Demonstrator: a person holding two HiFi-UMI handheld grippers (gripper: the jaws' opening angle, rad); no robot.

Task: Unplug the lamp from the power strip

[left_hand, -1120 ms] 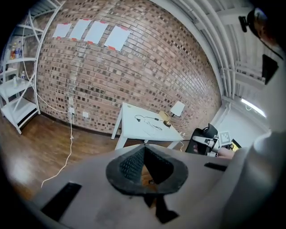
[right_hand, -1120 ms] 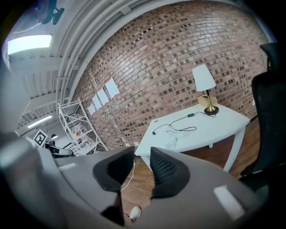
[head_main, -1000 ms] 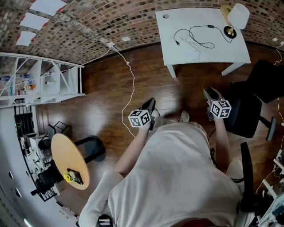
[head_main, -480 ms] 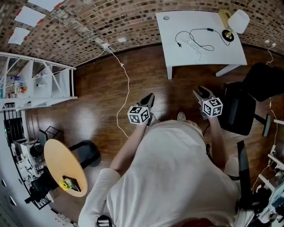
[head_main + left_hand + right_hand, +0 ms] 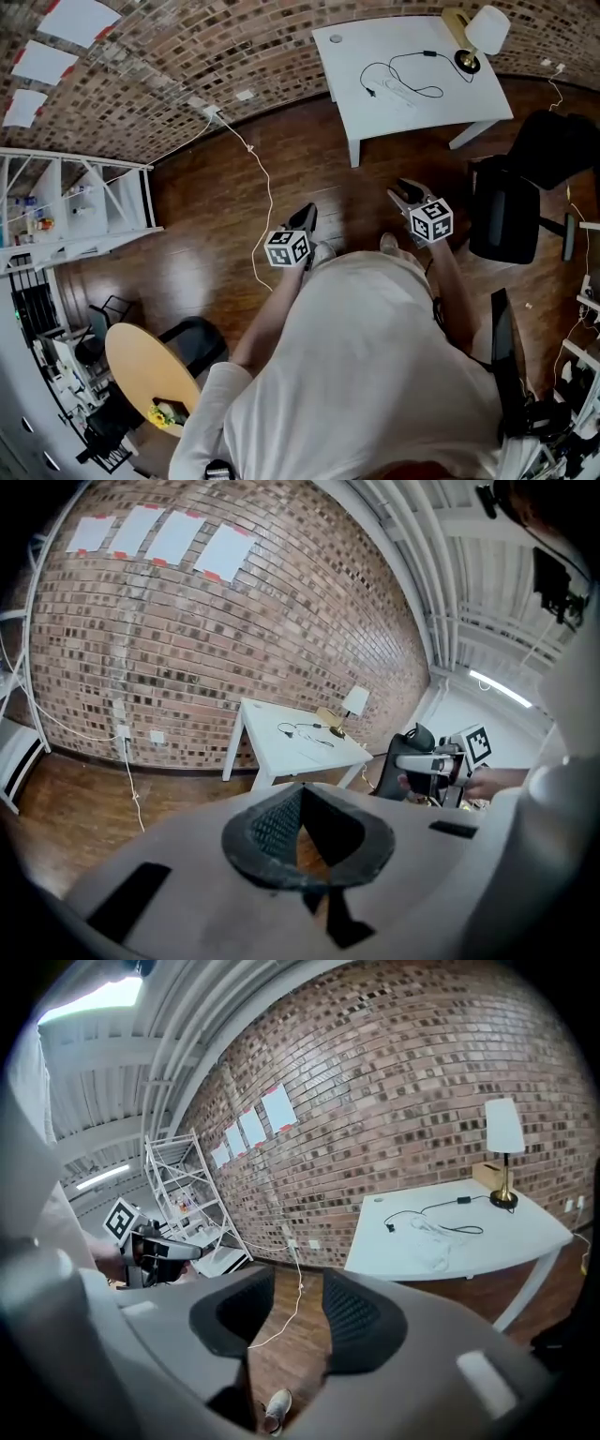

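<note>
You stand well short of the white bench (image 5: 450, 98) with the lamp (image 5: 478, 33), both grippers pointing toward it.
Brick wall (image 5: 141, 75) runs behind, wood floor (image 5: 216, 187) lies between you and the bench. White shelf rack (image 5: 84, 202) is far left and a round wooden table (image 5: 145, 370) sits low left. A black office chair (image 5: 506, 220) stands just right of your right gripper (image 5: 401, 190), near the bench's front leg. A white cable (image 5: 267, 202) trails from the wall across the floor. The lamp stands upright at the bench's far right corner, stem vertical, shade on top. Its black cord (image 5: 403, 70) loops leftward over the bench top; whether its end is plugged in is too small to tell. Left gripper (image 5: 309, 211) jaws are pressed together, empty. Right jaws are spread, have just been narrowing a little, nothing between them.
</note>
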